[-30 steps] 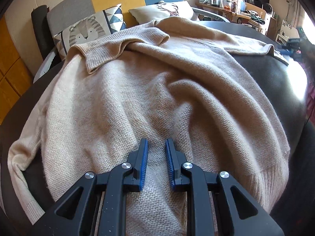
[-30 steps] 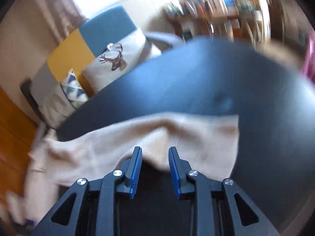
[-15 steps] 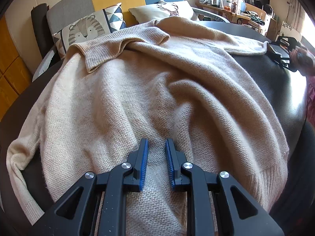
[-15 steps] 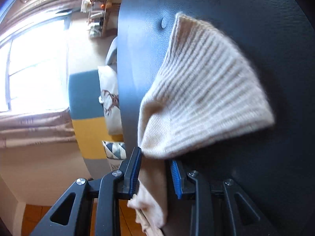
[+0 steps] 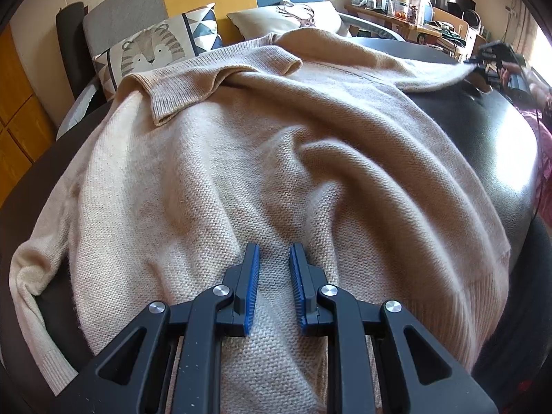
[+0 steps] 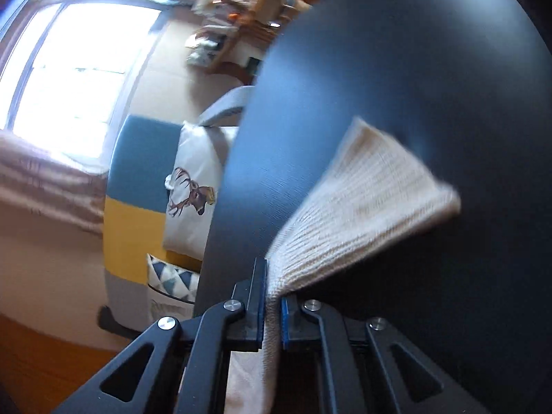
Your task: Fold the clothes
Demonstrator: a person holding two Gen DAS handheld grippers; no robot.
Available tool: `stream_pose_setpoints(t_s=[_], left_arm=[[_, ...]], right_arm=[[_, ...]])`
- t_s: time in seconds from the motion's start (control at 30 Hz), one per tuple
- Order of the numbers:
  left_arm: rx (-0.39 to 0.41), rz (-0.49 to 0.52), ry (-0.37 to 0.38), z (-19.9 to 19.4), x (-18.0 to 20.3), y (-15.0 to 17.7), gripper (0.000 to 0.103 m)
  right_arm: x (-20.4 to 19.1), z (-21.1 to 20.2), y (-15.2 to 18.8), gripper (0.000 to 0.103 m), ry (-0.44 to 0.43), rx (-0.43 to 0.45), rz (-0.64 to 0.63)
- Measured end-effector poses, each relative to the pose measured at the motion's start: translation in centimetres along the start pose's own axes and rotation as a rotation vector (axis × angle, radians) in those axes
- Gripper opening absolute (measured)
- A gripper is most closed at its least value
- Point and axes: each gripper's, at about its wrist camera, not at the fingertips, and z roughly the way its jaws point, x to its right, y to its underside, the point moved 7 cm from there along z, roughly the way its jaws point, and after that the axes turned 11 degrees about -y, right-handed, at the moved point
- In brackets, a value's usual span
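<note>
Beige knit sweater [image 5: 241, 158] lay on dark table [image 5: 490, 131]; left gripper [image 5: 274, 276] pinched a fold at its hem, right gripper [image 6: 272, 296] clamped the ribbed cuff [image 6: 362, 207].

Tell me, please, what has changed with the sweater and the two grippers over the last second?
The right gripper rolled onto its side, slid its jaws around the sweater's ribbed cuff and clamped on it; a second ago they were open at the sleeve's edge. The left gripper stayed put, pinching a fold of the sweater, which lies spread over the dark table as before.
</note>
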Motion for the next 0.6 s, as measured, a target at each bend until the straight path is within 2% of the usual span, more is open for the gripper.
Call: stream_pose_setpoints(t_s=[0.1,0.23,0.27,0.33,0.47,0.53,0.6], left_arm=[[0.0,0.004,-0.006,0.1,0.0,0.0,0.019],[-0.002,-0.001,-0.003,0.2,-0.3,0.1,0.019],[-0.003,-0.003,-0.002,0.2,-0.3,0.0,0.019],[-0.005,-0.004,-0.002,0.3,-0.3,0.0,0.019],[-0.007,-0.006,-0.001,0.4,-0.6,0.1,0.019],[-0.008,-0.008,0.002,0.5,-0.8,0.1,0.019],[-0.009,-0.011,0.006,0.5,-0.9,0.1,0.019]], right_arm=[[-3.0,0.4,-1.4,0.005,0.025,-0.012,-0.143],[-7.3,-0.2,-1.6,0.005,0.049,-0.008,-0.46],[-7.4,-0.1,-1.6,0.005,0.068,-0.012,-0.498],[-5.3,-0.4,-2.1,0.005,0.129,-0.022,-0.468],[0.9,0.0,-3.2,0.005,0.328,-0.059,-0.398],[2.8,-0.1,-2.9,0.008,0.329,-0.077,-0.34],[3.7,-0.6,-3.0,0.009,0.285,-0.051,-0.278]])
